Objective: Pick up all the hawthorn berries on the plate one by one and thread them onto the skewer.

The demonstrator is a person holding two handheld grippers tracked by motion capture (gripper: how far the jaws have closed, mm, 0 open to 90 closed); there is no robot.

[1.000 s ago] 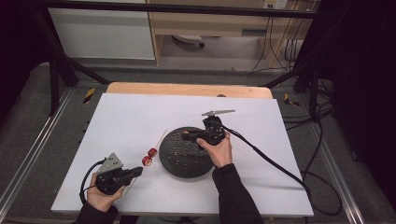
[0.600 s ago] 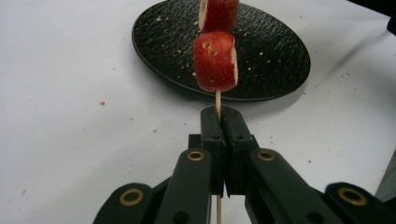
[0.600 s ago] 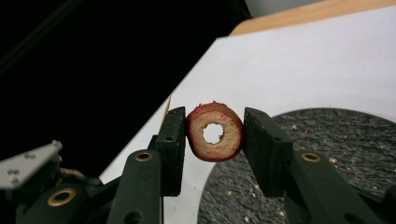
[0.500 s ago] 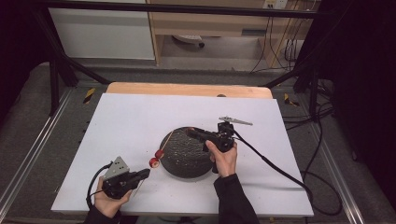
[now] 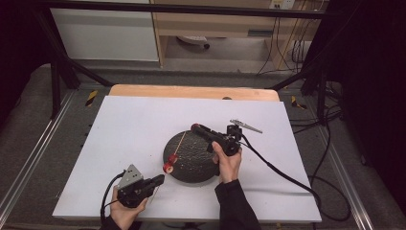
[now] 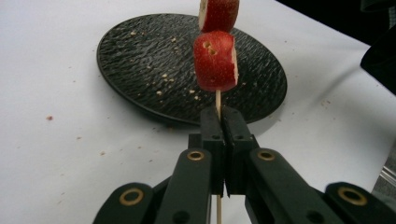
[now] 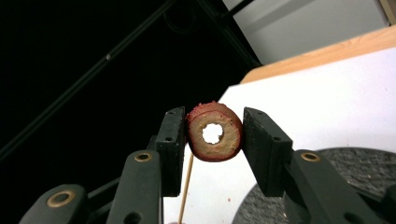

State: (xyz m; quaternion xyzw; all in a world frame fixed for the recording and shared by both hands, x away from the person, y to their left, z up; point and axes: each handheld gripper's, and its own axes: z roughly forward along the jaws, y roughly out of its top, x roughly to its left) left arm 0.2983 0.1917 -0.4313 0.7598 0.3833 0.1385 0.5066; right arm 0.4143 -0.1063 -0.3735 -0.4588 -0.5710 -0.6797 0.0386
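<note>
My left gripper (image 6: 218, 122) is shut on the lower end of a thin wooden skewer (image 6: 217, 98), which carries two red fruit slices (image 6: 215, 60). In the high view the left gripper (image 5: 157, 182) sits at the table's front left. The skewer (image 5: 179, 146) slants up and away over the black plate (image 5: 196, 160), and the slices (image 5: 168, 166) hang at the plate's left rim. My right gripper (image 5: 196, 128) hovers above the plate's far edge, close to the skewer's tip. It is shut on a red ring-shaped slice (image 7: 215, 132) with a hole through its middle.
The white table top (image 5: 129, 120) has a wooden strip (image 5: 191, 92) along its far edge. Crumbs lie scattered on the plate (image 6: 140, 56) and on the table beside it. The right gripper's cable (image 5: 282, 172) trails off to the right. A shelf unit and black frame bars stand beyond the table.
The left gripper has carried the skewer to the right, bringing its slices to the plate's rim. The right gripper has shifted slightly right and risen with the ring slice.
</note>
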